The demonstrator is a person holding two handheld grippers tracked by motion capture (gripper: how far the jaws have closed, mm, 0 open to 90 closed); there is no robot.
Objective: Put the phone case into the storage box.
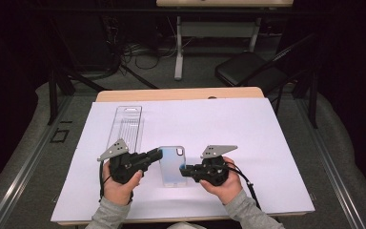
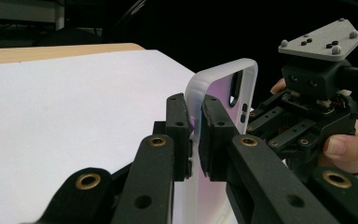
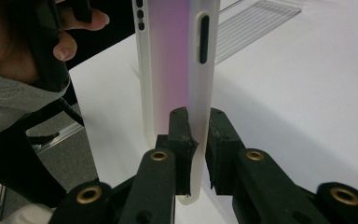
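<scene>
One translucent frosted phone case (image 1: 172, 165), purple-tinted

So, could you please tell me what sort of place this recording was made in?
Probably a lab or studio set up for recording: a small table under a white sheet, dark curtains around it, loose cables on the carpet and a folding chair behind.

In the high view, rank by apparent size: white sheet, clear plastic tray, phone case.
1. white sheet
2. clear plastic tray
3. phone case, partly covered by both claws, so its gap to the tray is unsure.
</scene>
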